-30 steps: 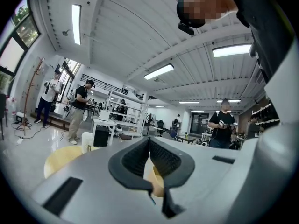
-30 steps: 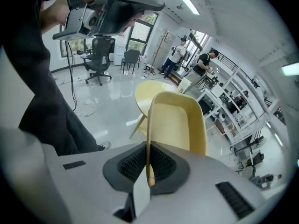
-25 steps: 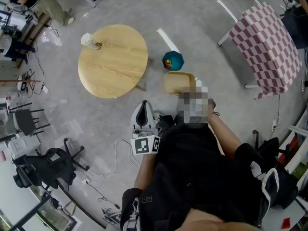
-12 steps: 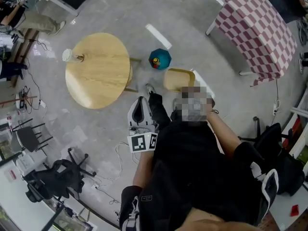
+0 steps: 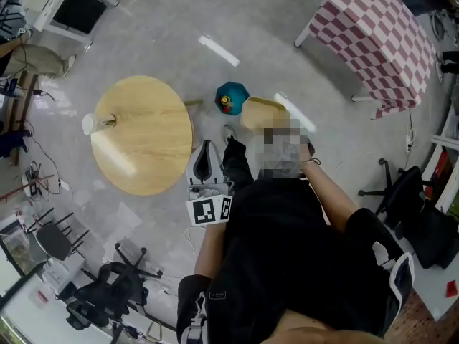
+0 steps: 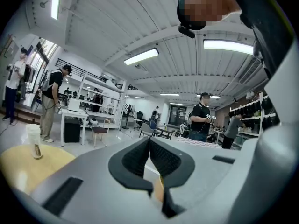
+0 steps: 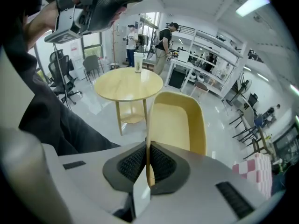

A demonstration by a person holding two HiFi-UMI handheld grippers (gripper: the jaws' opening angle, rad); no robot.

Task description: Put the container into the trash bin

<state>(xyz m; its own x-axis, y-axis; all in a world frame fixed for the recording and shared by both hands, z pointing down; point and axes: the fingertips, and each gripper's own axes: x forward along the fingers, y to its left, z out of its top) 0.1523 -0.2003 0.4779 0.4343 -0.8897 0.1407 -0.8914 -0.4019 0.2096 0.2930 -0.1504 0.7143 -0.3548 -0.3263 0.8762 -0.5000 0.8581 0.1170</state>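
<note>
No readable text, brand, number; marker cube (image 5: 210,211) on left gripper (image 5: 206,150) shows only square code, apparently.

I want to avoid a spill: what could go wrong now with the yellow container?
The right hand-held gripper pinches only the thin rim of the container, so it may swing or slip out. The trash bin on the floor looks hardly wider than the container, which might catch on its edge or tip it.

Head view: from above the person, steeply down, high over the floor. Left gripper view: low, roughly level across the room. Right gripper view: tilted down, container (image 7: 175,120) close up. All 3 share the round table (image 5: 143,138) (image 6: 21,164) (image 7: 128,83) and cup (image 5: 88,124) (image 6: 33,134) (image 7: 138,62).
</note>
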